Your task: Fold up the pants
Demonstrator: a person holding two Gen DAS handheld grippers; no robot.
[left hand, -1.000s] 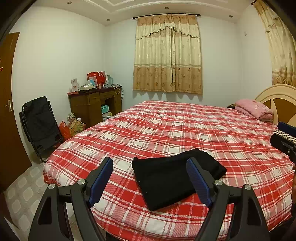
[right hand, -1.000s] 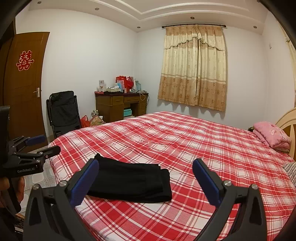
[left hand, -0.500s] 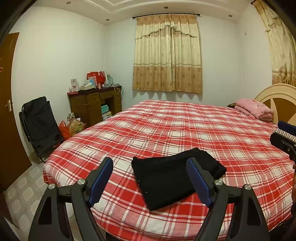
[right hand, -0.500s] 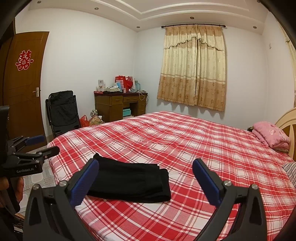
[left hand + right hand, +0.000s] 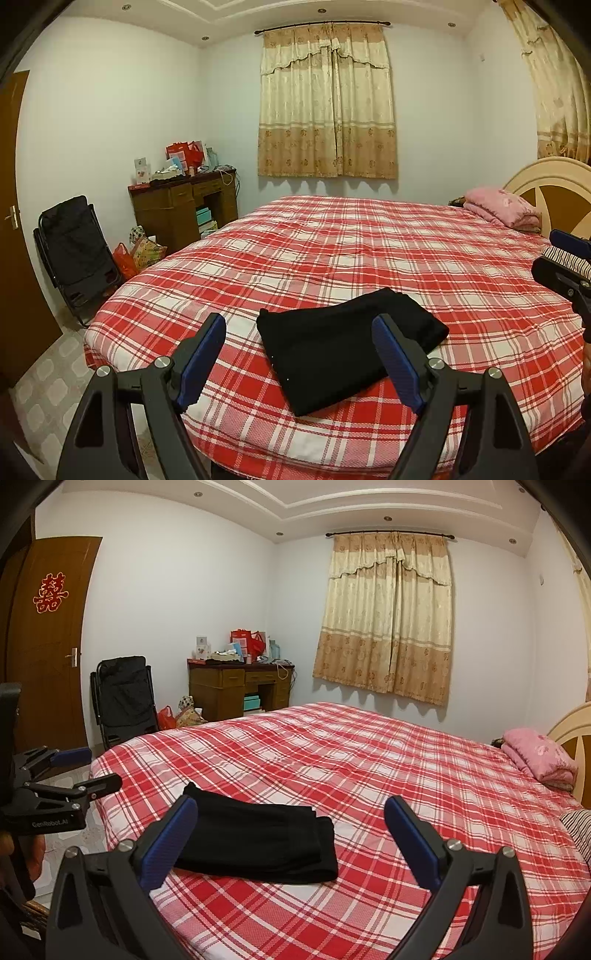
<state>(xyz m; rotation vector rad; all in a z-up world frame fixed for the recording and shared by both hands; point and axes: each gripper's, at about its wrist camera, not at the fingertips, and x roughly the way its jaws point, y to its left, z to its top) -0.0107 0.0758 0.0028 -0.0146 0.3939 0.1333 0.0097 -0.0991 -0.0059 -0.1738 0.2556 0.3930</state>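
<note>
Black pants [image 5: 343, 343] lie folded into a compact rectangle near the foot corner of a bed with a red and white plaid cover [image 5: 369, 251]. My left gripper [image 5: 299, 347] hovers above and in front of them, open, nothing between its blue pads. In the right wrist view the same pants [image 5: 255, 842] lie flat, to the left of centre. My right gripper [image 5: 291, 830] is held back from them, open and empty. The left gripper's body [image 5: 55, 797] shows at that view's left edge, the right gripper's body [image 5: 565, 266] at the left view's right edge.
A pink folded blanket [image 5: 498, 206] lies by the cream headboard [image 5: 554, 184]. A striped cloth [image 5: 580, 827] lies at the bed's right side. Left of the bed stand a wooden desk [image 5: 181, 206] with clutter, a black folding chair [image 5: 74, 251], bags [image 5: 140, 251] and a brown door [image 5: 48, 646].
</note>
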